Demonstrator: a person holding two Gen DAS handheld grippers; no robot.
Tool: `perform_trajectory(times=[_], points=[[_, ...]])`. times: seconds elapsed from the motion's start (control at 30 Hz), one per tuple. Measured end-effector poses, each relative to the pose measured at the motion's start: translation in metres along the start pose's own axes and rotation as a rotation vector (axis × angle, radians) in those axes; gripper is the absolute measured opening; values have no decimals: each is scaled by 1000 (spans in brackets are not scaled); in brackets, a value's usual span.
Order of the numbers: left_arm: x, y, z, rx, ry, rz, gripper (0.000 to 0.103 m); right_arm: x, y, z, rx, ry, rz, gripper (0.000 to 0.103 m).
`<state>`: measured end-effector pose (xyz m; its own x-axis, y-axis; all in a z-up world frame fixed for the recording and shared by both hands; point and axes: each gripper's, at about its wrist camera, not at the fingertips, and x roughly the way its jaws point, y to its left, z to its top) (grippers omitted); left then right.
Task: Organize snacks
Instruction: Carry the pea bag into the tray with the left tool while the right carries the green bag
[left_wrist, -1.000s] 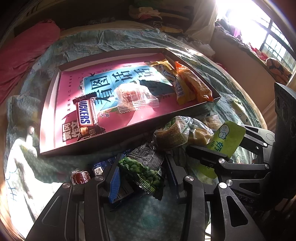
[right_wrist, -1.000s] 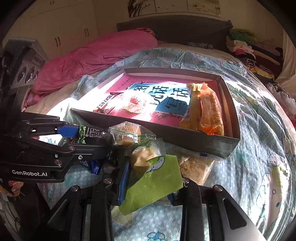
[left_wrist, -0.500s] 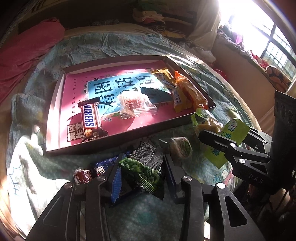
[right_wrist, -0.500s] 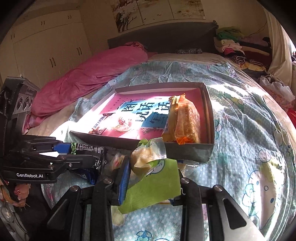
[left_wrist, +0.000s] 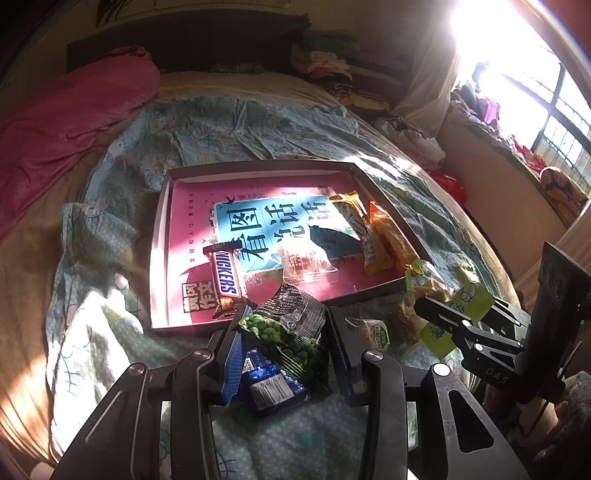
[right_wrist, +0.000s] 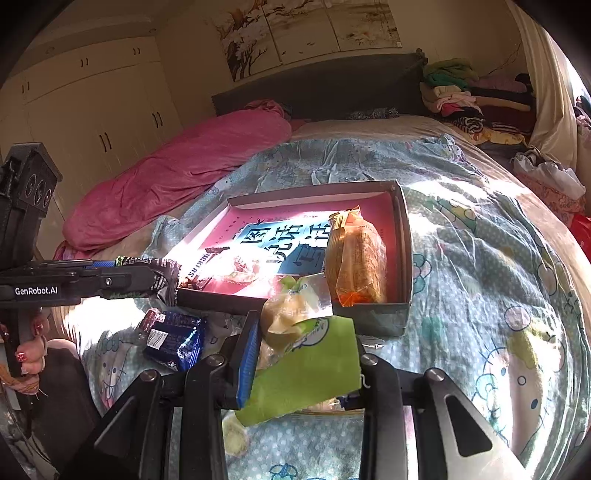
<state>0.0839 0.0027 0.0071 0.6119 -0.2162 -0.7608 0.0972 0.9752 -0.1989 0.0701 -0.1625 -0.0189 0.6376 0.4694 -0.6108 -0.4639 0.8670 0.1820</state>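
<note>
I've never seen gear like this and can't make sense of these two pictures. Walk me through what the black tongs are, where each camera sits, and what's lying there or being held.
No robot here: a person holds a two-fingered grabber in each hand, each with a wide-angle camera looking along its fingers. In the left camera's picture, the left gripper is shut on a green pea packet. In the right camera's picture, the right gripper pinches a light green packet. Both hover over a bed quilt. On it sits a shallow box holding a Snickers bar, a clear-wrapped snack and orange packets. A blue packet lies loose on the quilt.
</note>
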Motion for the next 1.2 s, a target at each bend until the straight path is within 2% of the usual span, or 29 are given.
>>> perform_trajectory(times=[0.43,1.2], points=[[-14,23,11,-92,-69,42,42,-6,6,5,-31,-40,8,34],[18,17,29,-137,-70,54,42,-3,-3,16,-17,-74,-9,34]])
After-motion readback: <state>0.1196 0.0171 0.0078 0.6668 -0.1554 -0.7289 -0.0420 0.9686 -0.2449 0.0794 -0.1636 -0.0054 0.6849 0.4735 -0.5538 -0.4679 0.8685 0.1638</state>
